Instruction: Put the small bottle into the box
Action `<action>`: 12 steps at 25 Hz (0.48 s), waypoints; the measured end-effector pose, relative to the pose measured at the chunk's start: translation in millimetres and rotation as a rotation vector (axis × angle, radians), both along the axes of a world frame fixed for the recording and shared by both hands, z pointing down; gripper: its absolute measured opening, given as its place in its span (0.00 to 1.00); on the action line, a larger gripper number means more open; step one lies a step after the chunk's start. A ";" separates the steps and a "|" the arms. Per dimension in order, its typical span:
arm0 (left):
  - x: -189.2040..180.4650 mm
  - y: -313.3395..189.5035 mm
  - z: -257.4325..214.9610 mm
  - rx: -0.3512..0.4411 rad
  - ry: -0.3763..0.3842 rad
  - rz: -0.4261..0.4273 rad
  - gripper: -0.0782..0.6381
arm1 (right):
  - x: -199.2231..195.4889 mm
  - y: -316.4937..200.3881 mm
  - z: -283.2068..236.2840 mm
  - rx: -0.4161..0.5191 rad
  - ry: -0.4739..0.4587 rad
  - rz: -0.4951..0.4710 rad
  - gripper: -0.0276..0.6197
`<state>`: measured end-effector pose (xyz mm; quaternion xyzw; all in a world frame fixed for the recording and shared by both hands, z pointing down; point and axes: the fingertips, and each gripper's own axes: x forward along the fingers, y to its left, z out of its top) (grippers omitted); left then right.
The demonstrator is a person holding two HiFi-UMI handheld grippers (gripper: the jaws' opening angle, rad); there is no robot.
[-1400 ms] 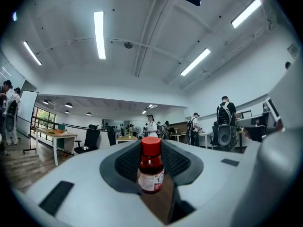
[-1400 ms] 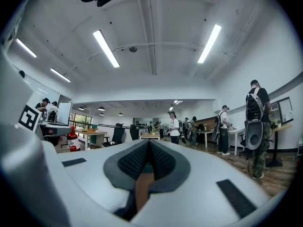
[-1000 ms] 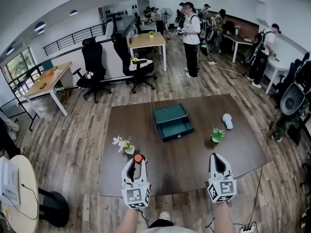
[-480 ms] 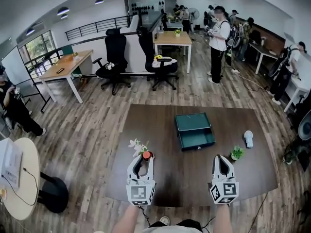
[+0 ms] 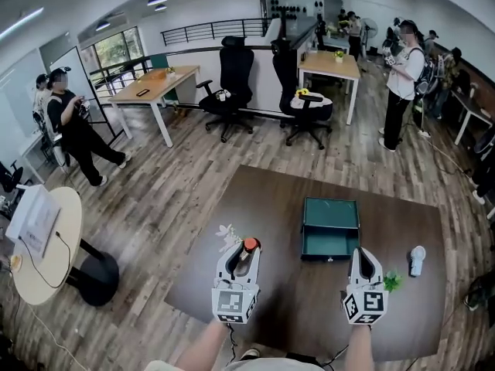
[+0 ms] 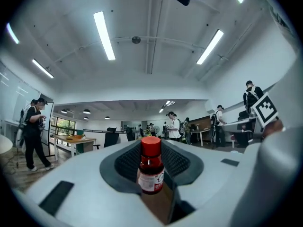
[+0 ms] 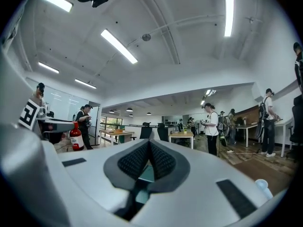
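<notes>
A small dark-red bottle (image 5: 248, 247) with a red cap stands upright between the jaws of my left gripper (image 5: 246, 254), held above the near left part of the brown table (image 5: 255, 207). In the left gripper view the bottle (image 6: 151, 167) sits clamped between the ribbed pads (image 6: 128, 162). The open teal box (image 5: 330, 227) lies on the table ahead and to the right. My right gripper (image 5: 364, 260) hovers near the table's front, its jaws shut with nothing between them (image 7: 148, 154). The bottle (image 7: 75, 136) also shows at the left of the right gripper view.
A white flower sprig (image 5: 228, 235) stands just left of the bottle. A small green plant (image 5: 393, 282) and a white object (image 5: 417, 260) sit right of my right gripper. Round white table (image 5: 42, 242) at left; office chairs, desks and several people stand beyond.
The head view has swung left, so the table and box have slid right in the picture. Both grippers have stayed in front of me, the left still holding the bottle.
</notes>
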<state>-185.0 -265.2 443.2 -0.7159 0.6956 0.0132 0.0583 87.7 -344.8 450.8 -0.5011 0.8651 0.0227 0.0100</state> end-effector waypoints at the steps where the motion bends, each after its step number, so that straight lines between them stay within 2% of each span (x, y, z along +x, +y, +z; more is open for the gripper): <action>1: 6.1 -5.4 -1.8 0.000 0.019 -0.013 0.29 | 7.0 -10.4 -3.0 0.005 0.004 -0.010 0.04; 5: 25.1 -25.0 -4.9 0.001 0.049 -0.065 0.29 | 35.9 -47.5 -10.0 0.010 -0.024 -0.030 0.04; 9: 40.2 -40.2 -7.7 0.001 0.042 -0.090 0.29 | 58.3 -67.4 -4.8 -0.019 -0.097 -0.046 0.04; 12: 48.4 -49.2 -5.6 -0.003 0.043 -0.095 0.29 | 70.6 -76.1 6.1 -0.045 -0.103 -0.038 0.04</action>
